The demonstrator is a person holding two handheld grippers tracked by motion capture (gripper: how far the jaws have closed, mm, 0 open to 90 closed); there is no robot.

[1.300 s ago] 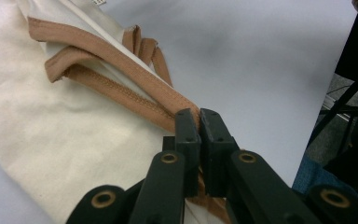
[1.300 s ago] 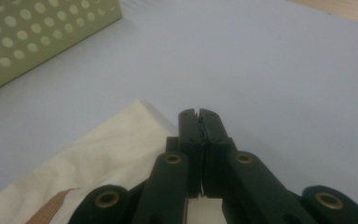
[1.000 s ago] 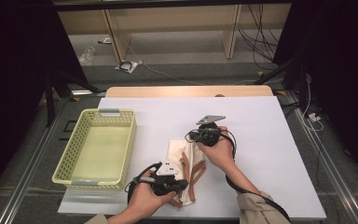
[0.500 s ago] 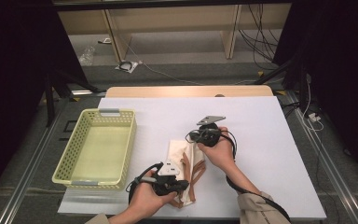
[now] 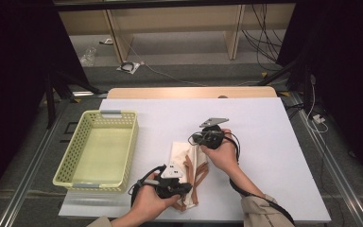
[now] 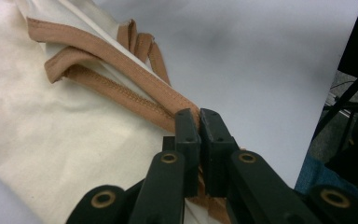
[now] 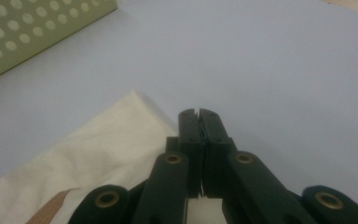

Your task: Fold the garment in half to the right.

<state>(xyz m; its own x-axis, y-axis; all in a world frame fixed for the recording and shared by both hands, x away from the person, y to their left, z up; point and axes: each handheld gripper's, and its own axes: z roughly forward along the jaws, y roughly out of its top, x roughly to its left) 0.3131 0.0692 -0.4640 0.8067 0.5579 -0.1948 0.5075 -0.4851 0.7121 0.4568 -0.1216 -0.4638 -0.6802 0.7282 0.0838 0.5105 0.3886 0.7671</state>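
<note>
Nothing has visibly moved since the earlier high-view frames: both hands and the cloth bag (image 5: 189,165) lie where they were. The bag, cream with brown straps (image 6: 116,88), sits low in the centre of the high view on the white table (image 5: 264,142).

The left gripper (image 5: 182,189) is clenched on the bag at its lower edge; in the left gripper view its jaws press together over a brown strap at the cloth's hem. The right gripper (image 5: 199,138) is at the bag's upper right corner, jaws pressed together; the right gripper view shows cloth running under them, but whether they pinch it cannot be told.

The yellow basket (image 5: 66,163) stands at the left of the frame, apart from the bag. Open table spreads to the right and above the bag. The bag's lower end lies close to the table's near edge.
</note>
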